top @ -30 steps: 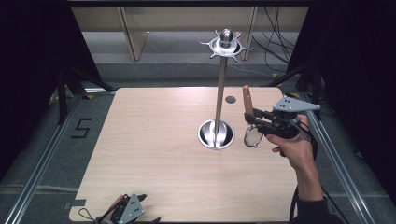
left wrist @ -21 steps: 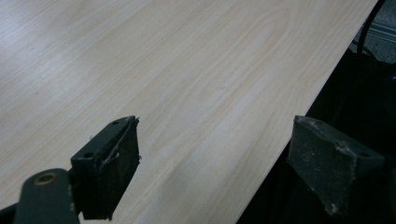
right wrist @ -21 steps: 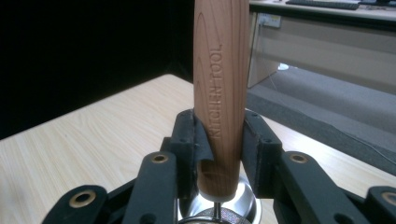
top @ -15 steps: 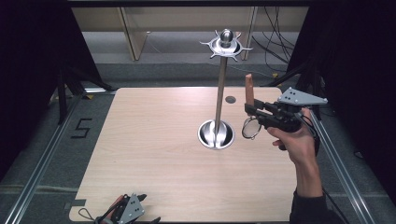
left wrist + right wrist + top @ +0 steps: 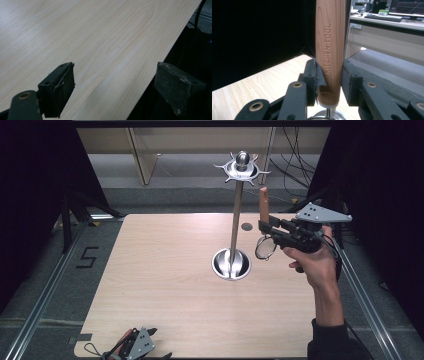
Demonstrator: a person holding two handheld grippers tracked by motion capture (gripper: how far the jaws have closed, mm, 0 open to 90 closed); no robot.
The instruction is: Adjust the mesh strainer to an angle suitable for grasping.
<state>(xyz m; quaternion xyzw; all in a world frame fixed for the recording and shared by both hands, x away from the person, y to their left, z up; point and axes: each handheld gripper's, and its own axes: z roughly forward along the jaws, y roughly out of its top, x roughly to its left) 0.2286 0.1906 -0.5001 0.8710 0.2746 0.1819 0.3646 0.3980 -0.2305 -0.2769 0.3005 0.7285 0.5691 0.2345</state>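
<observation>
The right hand-held gripper [image 5: 272, 231] has lifted the wooden-handled strainer [image 5: 263, 206] higher, closer to the stand's top.

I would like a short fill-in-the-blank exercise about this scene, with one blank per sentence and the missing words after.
1. The right tool is shut on a utensil whose handle is made of ____.
2. The handle points ____.
3. The words on the handle read ____.
4. The left tool, jaws apart, holds ____.

Missing words: wood; up; KITCHEN TOOL; nothing
</observation>
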